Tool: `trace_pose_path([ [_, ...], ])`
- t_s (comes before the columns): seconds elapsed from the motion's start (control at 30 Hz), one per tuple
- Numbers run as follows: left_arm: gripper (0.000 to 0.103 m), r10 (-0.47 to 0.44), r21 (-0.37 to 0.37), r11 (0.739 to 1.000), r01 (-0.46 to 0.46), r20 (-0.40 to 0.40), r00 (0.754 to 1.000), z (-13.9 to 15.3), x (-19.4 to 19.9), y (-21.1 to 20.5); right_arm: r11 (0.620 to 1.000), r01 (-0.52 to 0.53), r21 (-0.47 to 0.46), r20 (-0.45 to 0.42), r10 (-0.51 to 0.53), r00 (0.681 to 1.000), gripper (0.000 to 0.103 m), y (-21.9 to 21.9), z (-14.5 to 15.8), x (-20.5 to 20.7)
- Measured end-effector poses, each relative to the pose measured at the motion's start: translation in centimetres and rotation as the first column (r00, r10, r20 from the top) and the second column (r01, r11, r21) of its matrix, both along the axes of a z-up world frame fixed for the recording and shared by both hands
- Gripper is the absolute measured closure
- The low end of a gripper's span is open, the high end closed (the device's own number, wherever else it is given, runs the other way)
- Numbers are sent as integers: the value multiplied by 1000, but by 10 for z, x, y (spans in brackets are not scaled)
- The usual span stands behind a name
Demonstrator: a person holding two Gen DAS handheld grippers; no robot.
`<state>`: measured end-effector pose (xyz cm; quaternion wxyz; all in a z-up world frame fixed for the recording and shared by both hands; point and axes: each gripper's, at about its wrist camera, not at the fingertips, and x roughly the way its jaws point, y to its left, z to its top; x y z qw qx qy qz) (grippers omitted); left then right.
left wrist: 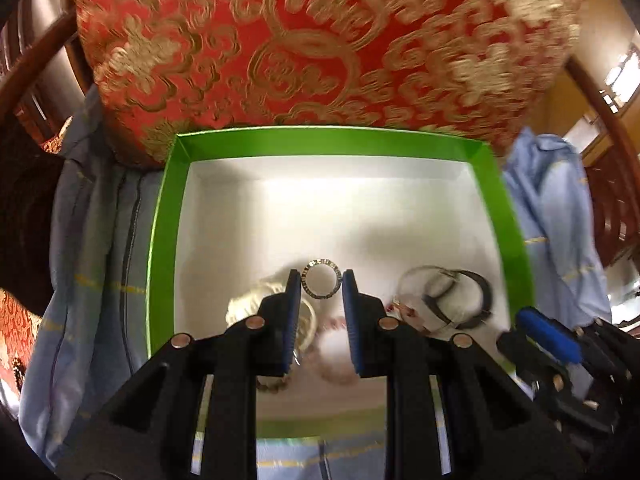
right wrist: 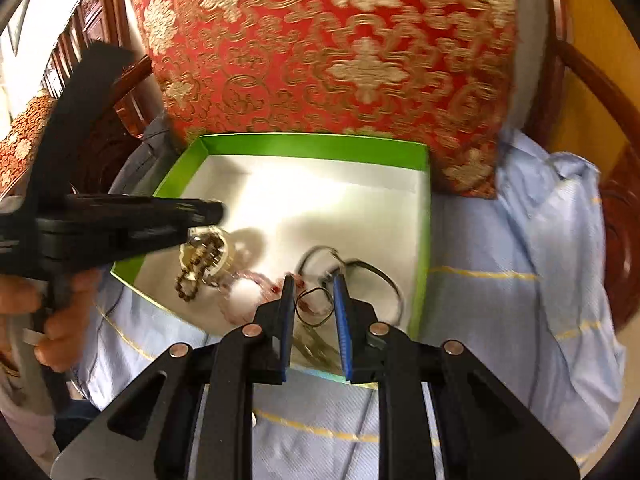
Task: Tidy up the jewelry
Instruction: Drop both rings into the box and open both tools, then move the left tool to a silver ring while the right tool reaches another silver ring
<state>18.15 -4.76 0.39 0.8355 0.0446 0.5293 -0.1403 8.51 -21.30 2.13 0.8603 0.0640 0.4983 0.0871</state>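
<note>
A: Nearest first. The left gripper (left wrist: 321, 280) has its 2 blue pads clenched on a small studded ring (left wrist: 321, 284), held by its outer edges just at the tips. The right gripper (right wrist: 313, 285) pinches a thin dark ring (right wrist: 315, 306) the same way, its hoop showing between the pads.

B: And both are over the green box (left wrist: 160, 240)?

A: Yes, both rings look clear of its white floor, I'd judge. Below lie the rest: a brown bead bracelet (right wrist: 188, 284), a pale gold bangle (left wrist: 244, 304), a white pompom (right wrist: 244, 294), and a black and silver bangle (left wrist: 460, 296) toward the right wall.

B: What could go wrong?

A: Each ring is gripped on a curved rim by flat pads. A twist or jolt could pop either out sideways, and it would drop into the heap or onto the light blue cloth (right wrist: 500, 280) and be hard to find.

B: Further back?

A: The red and gold brocade cushion (left wrist: 320, 40) stands touching the box's far wall. A careless swing could brush it and nudge the box.
</note>
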Motion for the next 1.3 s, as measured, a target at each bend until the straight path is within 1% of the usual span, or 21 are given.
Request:
trace_pose_path([
  [0.17,82,64,-30,997,-64,-17,998,-12,21,9,998,-63,-17,-38,62,997,83,32,-15,28],
  [0.2,75,71,-35,997,-71,-12,997,-12,20,11,997,-71,-27,-44,70,997,81,36,-18,31],
  [0.23,54,76,-35,996,-76,-11,997,-11,20,12,997,-72,-36,-47,70,996,69,39,-21,32],
  [0.27,48,74,-28,997,-74,-17,997,-10,17,13,997,-64,-46,-50,61,997,61,39,-21,32],
  [0.3,48,64,-22,998,-64,1,998,-6,13,14,998,-48,-43,-42,47,998,53,37,-19,28],
  [0.4,50,22,-18,1000,-21,34,999,9,-1,18,999,-38,31,14,38,999,53,26,-3,4],
  [0.5,53,-38,-73,997,40,28,999,26,-27,28,990,-94,107,71,86,994,53,15,13,-42],
  [0.53,54,-63,-80,995,65,33,997,31,-39,29,986,-117,116,69,110,992,53,16,13,-53],
  [0.57,54,-91,-84,992,94,39,995,36,-50,29,983,-142,119,59,135,989,53,17,10,-65],
  [0.67,54,-179,-105,978,181,24,983,41,-85,23,976,-208,59,-11,209,978,53,33,-19,-88],
  [0.73,54,-203,-119,972,202,0,979,35,-99,17,974,-224,28,-68,225,972,53,46,-42,-93],
  [0.8,54,-198,-97,976,194,-33,980,24,-107,15,972,-230,55,-93,234,968,53,56,-57,-96],
  [0.87,57,-168,-72,984,163,-66,984,12,-107,16,971,-234,46,-94,237,967,54,67,-62,-95],
  [0.9,57,-138,-63,989,133,-91,986,4,-104,21,971,-236,30,-95,238,967,57,72,-67,-94],
  [0.93,57,-125,-63,991,119,-107,986,1,-103,26,970,-243,11,-100,243,965,67,75,-70,-94],
  [0.97,57,-110,-63,993,103,-125,986,-4,-101,29,969,-247,-16,-110,243,964,71,77,-74,-94],
  [1.0,57,-91,-63,995,83,-142,986,-7,-97,33,969,-241,-60,-104,234,967,79,79,-77,-96],
  [1.03,57,-82,-64,995,74,-148,986,-10,-95,35,969,-239,-68,-98,232,968,89,78,-78,-96],
  [1.1,57,-71,-62,996,62,-155,985,-12,-93,39,973,-227,-41,-102,222,970,97,71,-78,-97],
  [1.17,57,-75,-53,996,68,-157,985,-13,-94,38,981,-189,-35,-120,183,976,97,60,-78,-100],
  [1.3,57,-114,-22,993,112,-163,980,-23,-101,18,989,-132,-67,-138,122,983,97,37,-76,-111],
])
